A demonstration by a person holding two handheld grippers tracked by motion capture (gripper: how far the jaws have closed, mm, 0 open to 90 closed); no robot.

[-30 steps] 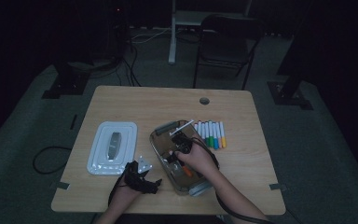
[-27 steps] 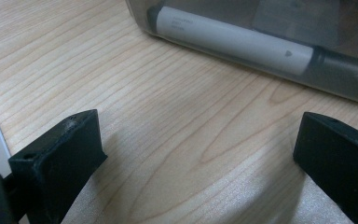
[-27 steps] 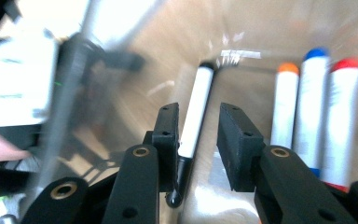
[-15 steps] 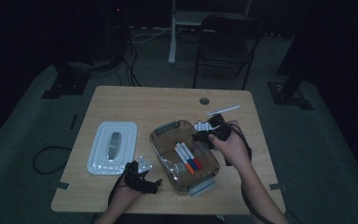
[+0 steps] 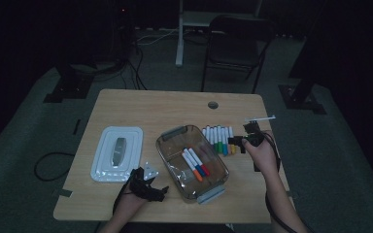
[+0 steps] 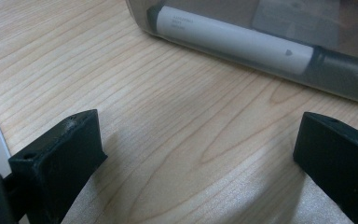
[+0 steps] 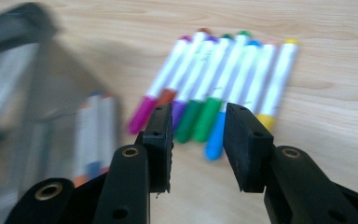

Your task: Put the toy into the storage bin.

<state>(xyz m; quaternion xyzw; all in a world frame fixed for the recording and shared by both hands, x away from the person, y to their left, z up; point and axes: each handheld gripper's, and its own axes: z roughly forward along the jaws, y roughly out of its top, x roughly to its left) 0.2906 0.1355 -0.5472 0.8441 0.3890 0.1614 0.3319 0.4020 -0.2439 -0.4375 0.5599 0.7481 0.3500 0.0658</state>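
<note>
Right claw left the container for the marker row, parting empty.

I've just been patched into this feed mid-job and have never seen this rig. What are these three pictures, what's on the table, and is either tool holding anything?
No robot here: a person holds a two-jaw gripper in each hand. The high view looks down on the wooden table from above the person's side. The other two views come from cameras riding on the grippers, looking along their black jaws.

On the table lie a white lid, a clear container with three markers inside, and a row of loose markers beside it.

The left gripper sits near the container, jaws wide open on bare wood. The right gripper hangs over the loose markers; its jaws have just been opening and nothing is between them.
</note>
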